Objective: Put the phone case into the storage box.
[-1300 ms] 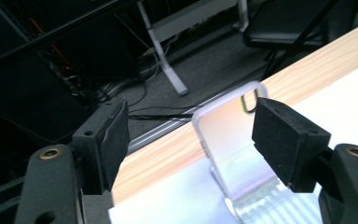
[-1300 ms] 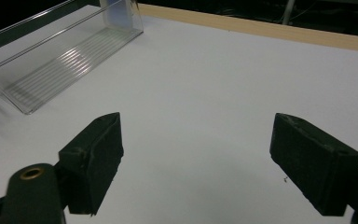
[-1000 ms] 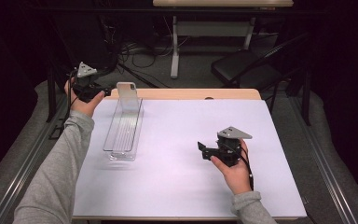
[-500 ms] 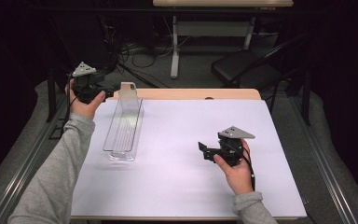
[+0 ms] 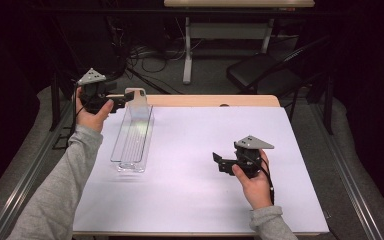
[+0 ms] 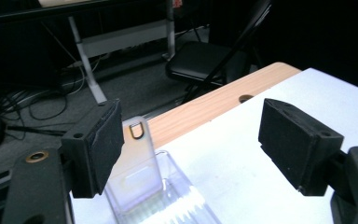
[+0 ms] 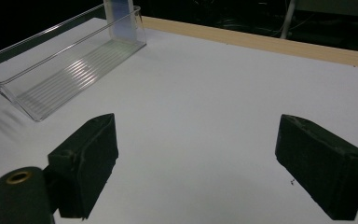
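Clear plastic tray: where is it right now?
In the high view, the clear plastic tray lies lengthwise on the table's left side, its far end beside the left gripper.

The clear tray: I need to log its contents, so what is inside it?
The clear tray holds nothing; its ribbed floor shows bare in the right gripper view. Its far end, under the upright tab, is partly covered by the left tongs.

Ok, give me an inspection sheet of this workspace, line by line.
Surface: white sheet over a wooden tabletop, bare apart from the tray.
Job's things: clear plastic tray with an upright hang tab, empty, at the sheet's left.
Clutter: nothing seen.
Grippers: left gripper open beside the tray's tab end, holding nothing; right gripper open over bare sheet.
Cables: one trails from the right gripper; a tangle of floor cables behind the table.
Surroundings: black folding chair, white desk legs.
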Available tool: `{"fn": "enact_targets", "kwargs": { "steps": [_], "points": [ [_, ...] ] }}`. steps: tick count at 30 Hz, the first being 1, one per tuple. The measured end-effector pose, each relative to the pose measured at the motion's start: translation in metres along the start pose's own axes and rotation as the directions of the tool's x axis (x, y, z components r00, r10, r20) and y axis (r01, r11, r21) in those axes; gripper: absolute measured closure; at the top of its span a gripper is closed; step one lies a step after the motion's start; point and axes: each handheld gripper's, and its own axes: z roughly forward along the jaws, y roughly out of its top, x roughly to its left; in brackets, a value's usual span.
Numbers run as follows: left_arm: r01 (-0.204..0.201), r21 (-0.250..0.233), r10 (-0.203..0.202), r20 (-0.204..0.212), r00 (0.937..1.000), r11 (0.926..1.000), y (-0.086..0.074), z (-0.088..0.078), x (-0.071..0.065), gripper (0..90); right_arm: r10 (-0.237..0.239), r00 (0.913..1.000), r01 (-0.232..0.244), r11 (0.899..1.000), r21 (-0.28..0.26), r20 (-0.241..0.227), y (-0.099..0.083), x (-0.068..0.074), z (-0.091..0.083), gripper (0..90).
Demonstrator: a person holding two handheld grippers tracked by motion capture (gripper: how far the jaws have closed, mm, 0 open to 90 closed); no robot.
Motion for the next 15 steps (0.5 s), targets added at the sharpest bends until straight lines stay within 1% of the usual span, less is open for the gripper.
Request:
{"fn": "enact_targets", "kwargs": {
  "steps": [3, 5, 7, 13, 15],
  "points": [
    [0.019, -0.018, -0.019, 0.024, 0.9995, 0.9997, -0.002, -0.004, -0.002, 22.5, 0.000, 1.0000, 0.000, 1.000, 0.002, 0.001, 0.000, 0.001, 0.000, 12.8],
    [0.028, -0.014, -0.027, 0.040, 0.9988, 0.9995, -0.003, -0.006, -0.004, 22.4, -0.006, 1.0000, 0.006, 1.000, 0.004, 0.000, 0.000, 0.000, 0.000, 12.8],
    [0.030, -0.020, -0.029, 0.053, 0.9982, 0.9994, -0.005, -0.009, -0.006, 19.1, -0.007, 1.0000, 0.007, 1.000, 0.002, 0.000, 0.000, 0.001, 0.000, 12.8],
    [0.032, -0.037, -0.028, 0.104, 0.9942, 0.9988, -0.009, -0.017, -0.013, 16.1, -0.009, 0.9999, 0.009, 1.000, 0.000, 0.004, 0.000, 0.001, 0.000, 12.6],
    [0.027, -0.035, -0.023, 0.108, 0.9939, 0.9990, -0.011, -0.019, -0.016, 15.8, -0.011, 0.9999, 0.011, 1.000, 0.000, 0.003, 0.000, 0.001, 0.001, 12.6]
  ]
}}
